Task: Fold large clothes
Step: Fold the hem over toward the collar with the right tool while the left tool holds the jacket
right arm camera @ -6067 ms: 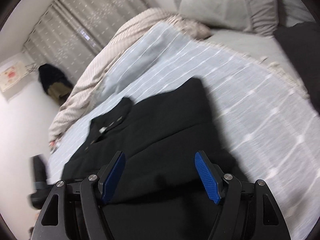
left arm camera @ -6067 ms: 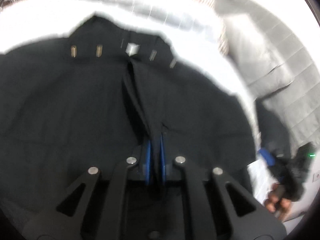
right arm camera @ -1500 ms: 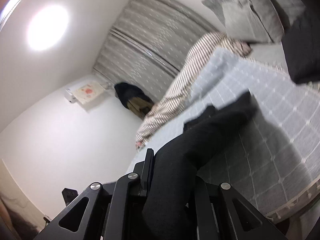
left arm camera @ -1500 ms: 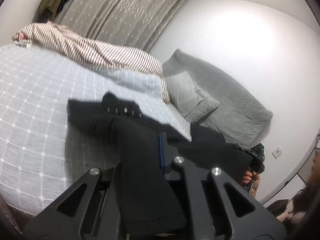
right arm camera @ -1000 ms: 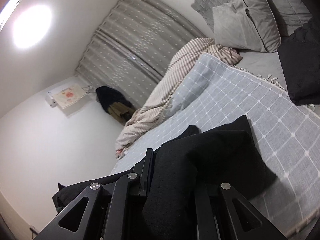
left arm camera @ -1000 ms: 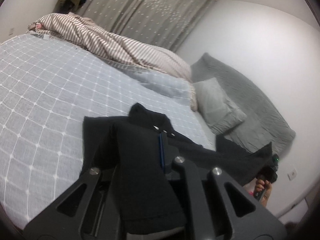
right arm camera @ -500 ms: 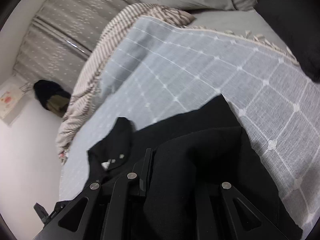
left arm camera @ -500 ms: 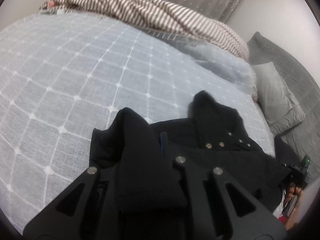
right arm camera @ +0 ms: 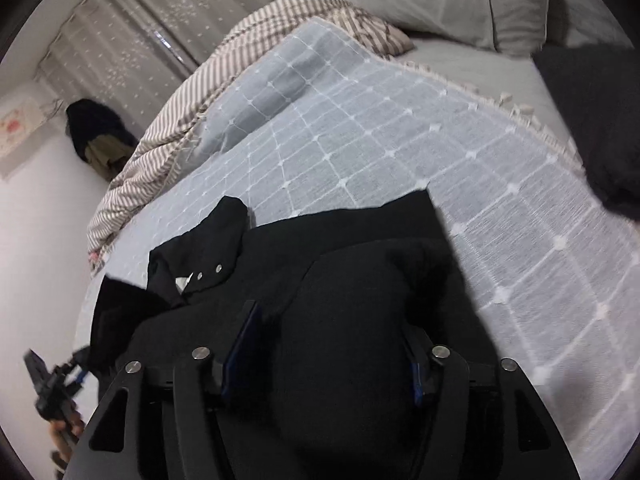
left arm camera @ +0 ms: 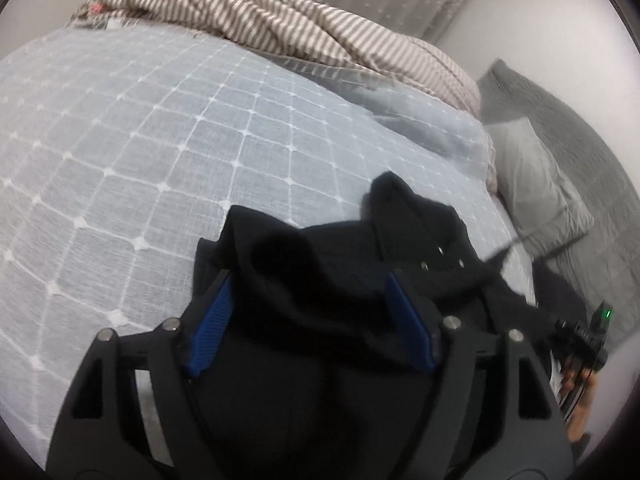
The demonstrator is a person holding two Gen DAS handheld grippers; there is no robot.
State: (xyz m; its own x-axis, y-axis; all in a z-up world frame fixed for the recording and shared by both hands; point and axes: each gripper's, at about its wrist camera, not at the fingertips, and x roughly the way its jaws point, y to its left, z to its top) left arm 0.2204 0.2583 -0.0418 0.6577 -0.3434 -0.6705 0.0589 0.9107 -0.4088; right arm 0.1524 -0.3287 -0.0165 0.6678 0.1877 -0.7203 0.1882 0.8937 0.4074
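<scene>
Black garment [left arm camera: 340, 288] folded over once on the bed [left arm camera: 140, 152], left gripper [left arm camera: 316, 312] and right gripper [right arm camera: 328, 344] just opening with cloth loose between the jaws; smoothing and further folds likely left.

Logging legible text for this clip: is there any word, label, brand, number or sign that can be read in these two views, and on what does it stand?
No text can be read in either view.
White tag inside the black garment collar: too small to read.
Wall poster with red marks: too blurred to read.
Green light on the right gripper: a light only, no characters.
</scene>
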